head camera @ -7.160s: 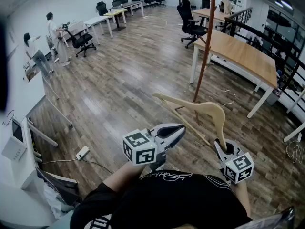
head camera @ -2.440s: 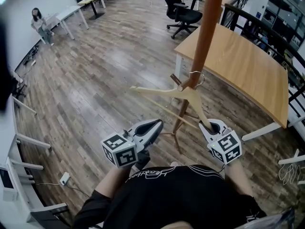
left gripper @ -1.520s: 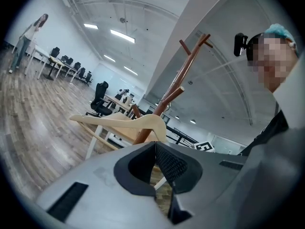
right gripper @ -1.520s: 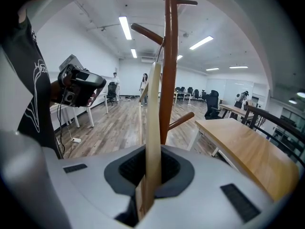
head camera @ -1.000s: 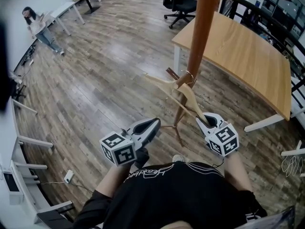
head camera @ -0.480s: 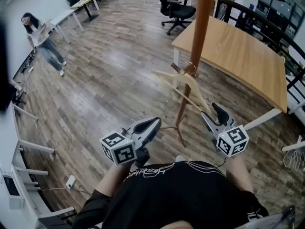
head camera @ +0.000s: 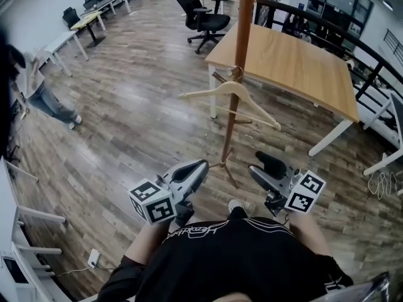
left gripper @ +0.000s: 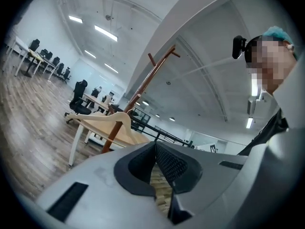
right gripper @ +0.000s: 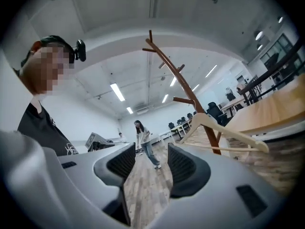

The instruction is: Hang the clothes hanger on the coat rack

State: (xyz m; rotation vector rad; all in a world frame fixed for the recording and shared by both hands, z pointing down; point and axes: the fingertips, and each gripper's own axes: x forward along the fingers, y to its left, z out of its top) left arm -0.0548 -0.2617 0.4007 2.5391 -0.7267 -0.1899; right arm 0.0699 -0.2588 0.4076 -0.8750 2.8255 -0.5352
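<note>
Head view: right hand-held gripper (head camera: 260, 166) level, jaws just opened and empty; left hand-held gripper (head camera: 200, 167) level, pressed together.

head view: high on the person, faces forward and steeply down, left gripper (head camera: 196, 167) and right gripper (head camera: 259, 164) near | left gripper view: low, level along its jaws, coat rack (left gripper: 143, 90) far | right gripper view: low, level, rack nearer, at right | shared by all three: coat rack, hanger (head camera: 208, 92)

Hanger (head camera: 252, 99) on coat rack (head camera: 242, 30), table (head camera: 296, 58) behind
</note>
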